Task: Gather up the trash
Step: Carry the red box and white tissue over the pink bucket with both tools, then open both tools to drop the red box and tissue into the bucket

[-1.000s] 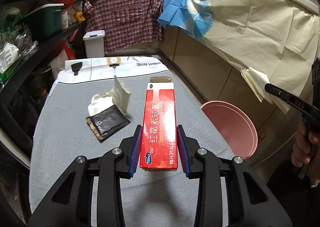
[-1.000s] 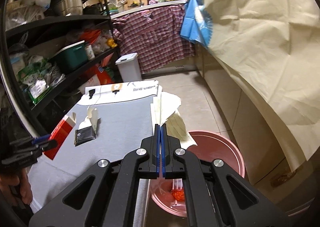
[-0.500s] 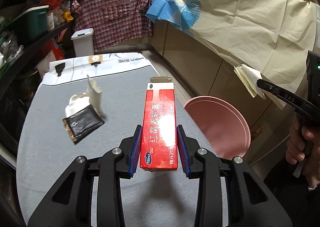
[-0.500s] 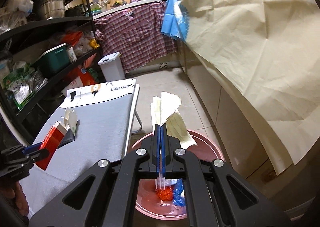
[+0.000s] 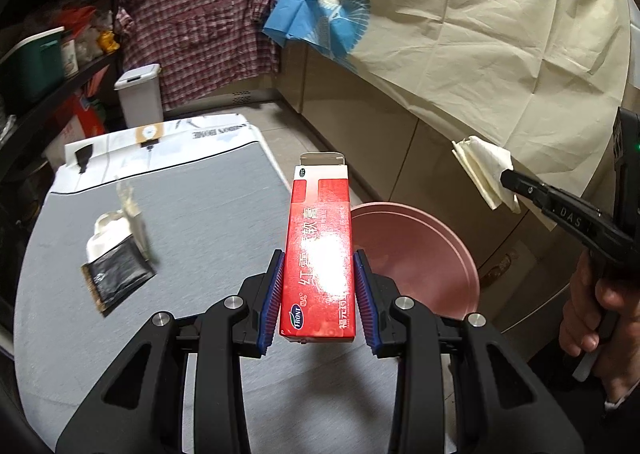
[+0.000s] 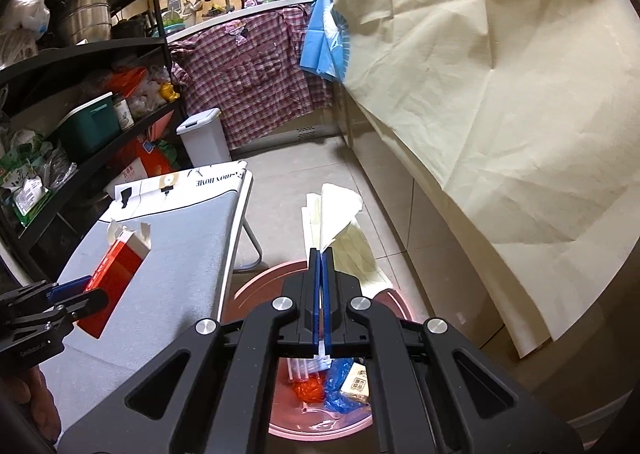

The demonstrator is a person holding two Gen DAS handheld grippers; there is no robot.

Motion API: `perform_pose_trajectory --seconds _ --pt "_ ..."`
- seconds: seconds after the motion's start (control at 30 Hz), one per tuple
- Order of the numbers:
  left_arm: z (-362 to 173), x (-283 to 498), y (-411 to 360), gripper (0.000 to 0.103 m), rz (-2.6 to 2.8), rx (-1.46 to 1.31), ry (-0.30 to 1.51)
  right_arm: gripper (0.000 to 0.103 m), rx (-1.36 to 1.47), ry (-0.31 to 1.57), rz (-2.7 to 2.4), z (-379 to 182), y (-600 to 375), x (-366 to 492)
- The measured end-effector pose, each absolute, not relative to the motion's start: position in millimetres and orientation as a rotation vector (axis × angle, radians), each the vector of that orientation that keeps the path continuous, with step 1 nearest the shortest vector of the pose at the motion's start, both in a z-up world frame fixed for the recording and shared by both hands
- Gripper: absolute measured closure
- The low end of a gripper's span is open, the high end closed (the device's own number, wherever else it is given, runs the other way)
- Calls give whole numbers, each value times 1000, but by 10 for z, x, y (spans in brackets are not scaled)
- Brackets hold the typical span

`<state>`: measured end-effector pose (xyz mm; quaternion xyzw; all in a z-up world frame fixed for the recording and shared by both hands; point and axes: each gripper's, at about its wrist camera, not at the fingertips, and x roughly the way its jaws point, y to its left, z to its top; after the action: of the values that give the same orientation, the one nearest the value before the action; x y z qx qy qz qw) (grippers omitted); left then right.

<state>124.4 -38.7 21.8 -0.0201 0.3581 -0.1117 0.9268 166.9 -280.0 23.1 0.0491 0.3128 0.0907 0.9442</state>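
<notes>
My left gripper is shut on a long red carton with its end flap open, held above the right edge of the grey board near the pink bin. The same carton and left gripper show at the left of the right wrist view. My right gripper is shut on a folded cream napkin, directly over the pink bin. That napkin also hangs from the right gripper in the left wrist view. A black sachet and torn white wrapper lie on the board.
The bin holds orange and blue scraps and a small box. A white pedal bin stands beyond the board. Dark shelves line the left. Cabinets draped in cream cloth run along the right.
The left gripper carried the red carton right, from over the board to its edge by the bin. The right gripper moved the napkin from beside the board to above the bin.
</notes>
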Motion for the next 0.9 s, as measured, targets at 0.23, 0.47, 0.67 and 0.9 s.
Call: perform_pose_trajectory --seconds 0.23,0.47,0.67,0.9 --pt "165 1486 -576 69 -257 -74 765 102 100 640 174 214 -2841 1677" --pt "77 1697 -777 69 -268 -85 803 102 93 657 166 176 -2829 1749" --pt "36 1781 -902 69 -282 -82 818 102 96 671 160 147 -2831 1806" --pt "-53 1858 -945 69 -280 -84 836 101 105 684 156 112 -2846 1855"
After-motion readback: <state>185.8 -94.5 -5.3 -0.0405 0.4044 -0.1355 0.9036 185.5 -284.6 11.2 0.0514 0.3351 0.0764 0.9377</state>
